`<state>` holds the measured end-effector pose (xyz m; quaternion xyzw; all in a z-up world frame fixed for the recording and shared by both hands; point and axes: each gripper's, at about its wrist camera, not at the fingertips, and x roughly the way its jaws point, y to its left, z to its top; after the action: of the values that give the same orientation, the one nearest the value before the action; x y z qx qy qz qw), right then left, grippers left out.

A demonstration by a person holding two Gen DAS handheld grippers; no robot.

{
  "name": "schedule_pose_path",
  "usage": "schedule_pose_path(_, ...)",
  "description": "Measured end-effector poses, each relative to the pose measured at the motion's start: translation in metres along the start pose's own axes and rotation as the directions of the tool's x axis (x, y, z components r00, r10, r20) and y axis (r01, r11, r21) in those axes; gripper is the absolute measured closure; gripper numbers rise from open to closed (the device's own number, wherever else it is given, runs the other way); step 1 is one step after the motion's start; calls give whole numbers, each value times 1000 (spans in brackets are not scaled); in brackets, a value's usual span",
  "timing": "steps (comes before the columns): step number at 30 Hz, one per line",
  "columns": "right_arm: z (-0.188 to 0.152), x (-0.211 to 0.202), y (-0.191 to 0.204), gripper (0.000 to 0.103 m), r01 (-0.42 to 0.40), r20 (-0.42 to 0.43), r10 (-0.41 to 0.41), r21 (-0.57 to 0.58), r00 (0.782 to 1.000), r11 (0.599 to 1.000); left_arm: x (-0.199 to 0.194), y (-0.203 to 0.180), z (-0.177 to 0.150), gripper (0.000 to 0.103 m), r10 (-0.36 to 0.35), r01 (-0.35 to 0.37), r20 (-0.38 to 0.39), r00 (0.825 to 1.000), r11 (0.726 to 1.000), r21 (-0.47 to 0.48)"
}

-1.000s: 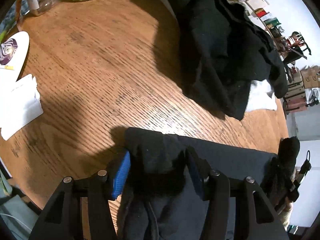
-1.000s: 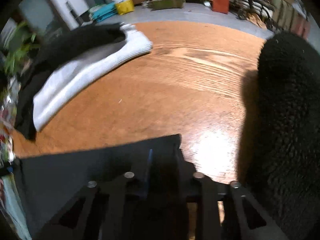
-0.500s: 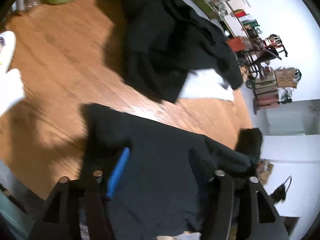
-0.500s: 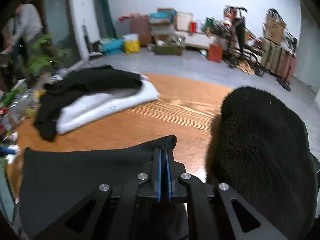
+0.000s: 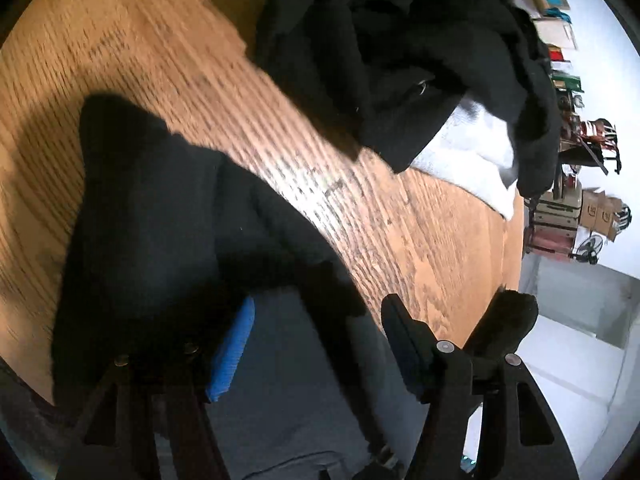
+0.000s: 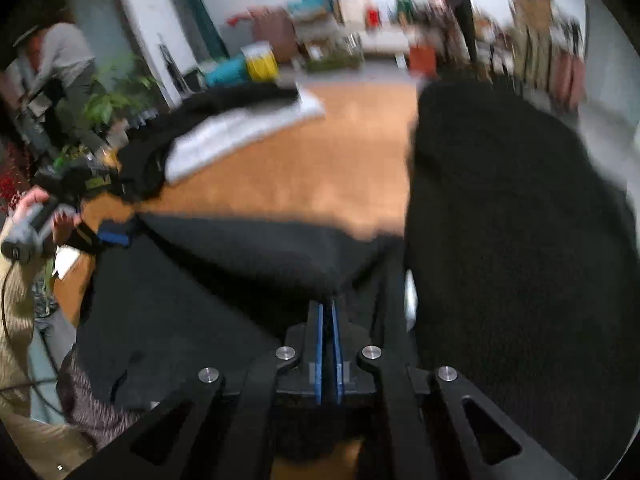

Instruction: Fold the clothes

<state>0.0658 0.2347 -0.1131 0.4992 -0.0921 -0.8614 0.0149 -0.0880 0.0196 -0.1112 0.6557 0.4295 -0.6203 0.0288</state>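
A dark garment (image 5: 152,216) lies over the near edge of the round wooden table (image 5: 168,60), part of it folded over itself. My left gripper (image 5: 316,320) is open above it, its blue pads (image 5: 234,344) wide apart with cloth below them. My right gripper (image 6: 327,308) is shut on an edge of the same dark garment (image 6: 240,252) and holds it raised over the table. The left gripper (image 6: 112,236) also shows at the left of the right wrist view.
A heap of black clothes (image 5: 400,40) lies on a white folded cloth (image 5: 472,156) at the far side of the table. A fuzzy black item (image 6: 512,240) fills the right of the right wrist view. Boxes and clutter (image 6: 320,40) line the room behind.
My left gripper has opened and let go of the garment. My right gripper has lifted the garment's edge and carried it over the table. Both views are blurred by motion.
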Motion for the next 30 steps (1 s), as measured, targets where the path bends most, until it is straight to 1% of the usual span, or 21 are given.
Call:
schedule_pose_path(3, -19, 11, -8, 100, 22, -80, -18, 46, 997, 999, 5, -6, -1, 36, 21, -21, 5, 1000, 1000, 2)
schedule_pose_path(4, -22, 10, -10, 98, 16, -95, -11, 62, 995, 998, 6, -9, -1, 36, 26, -26, 12, 1000, 1000, 2)
schedule_pose_path(5, -21, 7, -12, 94, -2, -100, 10, 78, 995, 997, 6, -11, -1, 38, 29, -29, 19, 999, 1000, 2)
schedule_pose_path(6, -20, 4, -13, 90, -20, -105, 30, 95, 994, 995, 6, -14, -1, 45, 25, -26, 26, 999, 1000, 8)
schedule_pose_path(7, -20, 1, -14, 74, -38, -110, 51, 112, 993, 993, 7, -17, 0, 51, 23, -24, 32, 999, 1000, 16)
schedule_pose_path(8, -16, -5, -14, 59, -76, -98, 89, 131, 991, 988, 9, -21, 0, 54, 31, -32, 36, 999, 999, 32)
schedule_pose_path(9, -12, -10, -10, 58, -121, -74, 133, 144, 988, 982, 13, -24, -1, 59, 36, -38, 36, 999, 998, 49)
schedule_pose_path(10, -7, -12, -6, 54, -155, -59, 165, 150, 985, 976, 14, -26, -1, 64, 42, -45, 43, 998, 997, 63)
schedule_pose_path(11, -1, -13, 0, 45, -198, -49, 208, 159, 977, 967, 16, -26, -2, 68, 36, -40, 48, 998, 997, 72)
schedule_pose_path(12, 6, -9, 7, 44, -231, -53, 243, 170, 969, 958, 17, -27, -4, 76, 30, -34, 53, 998, 996, 81)
schedule_pose_path(13, 11, -3, 15, 39, -236, -74, 252, 177, 965, 956, 18, -27, -5, 81, 24, -29, 59, 998, 996, 89)
schedule_pose_path(14, 15, 5, 23, 39, -228, -104, 249, 180, 963, 957, 17, -25, -7, 84, 16, -23, 71, 997, 996, 91)
schedule_pose_path(15, 19, 14, 32, 39, -215, -137, 242, 185, 961, 959, 18, -23, -10, 93, 1, -8, 71, 997, 995, 103)
schedule_pose_path(16, 22, 25, 40, 39, -209, -167, 243, 200, 955, 957, 18, -21, -14, 98, -14, 6, 72, 997, 993, 118)
schedule_pose_path(18, 22, 44, 50, 39, -229, -212, 284, 250, 935, 941, 14, -19, -26, 100, -44, 27, 88, 995, 982, 190)
schedule_pose_path(19, 23, 51, 53, 39, -257, -220, 323, 279, 921, 925, 10, -17, -33, 100, -63, 38, 107, 992, 975, 219)
schedule_pose_path(21, 22, 62, 58, 39, -320, -217, 405, 338, 888, 885, -2, -8, -50, 100, -128, 93, 118, 985, 960, 262)
schedule_pose_path(22, 23, 67, 59, 39, -330, -216, 422, 359, 880, 873, -5, -3, -57, 100, -154, 121, 107, 982, 956, 266)
schedule_pose_path(26, 31, 79, 57, 38, -287, -213, 397, 413, 893, 865, -18, 18, -82, 100, -241, 216, 59, 969, 937, 274)
schedule_pose_path(28, 34, 83, 55, 38, -299, -188, 413, 442, 891, 846, -24, 29, -95, 100, -287, 265, 42, 957, 925, 273)
schedule_pose_path(30, 35, 88, 52, 37, -327, -149, 444, 481, 883, 813, -26, 37, -105, 100, -334, 315, 30, 942, 914, 257)
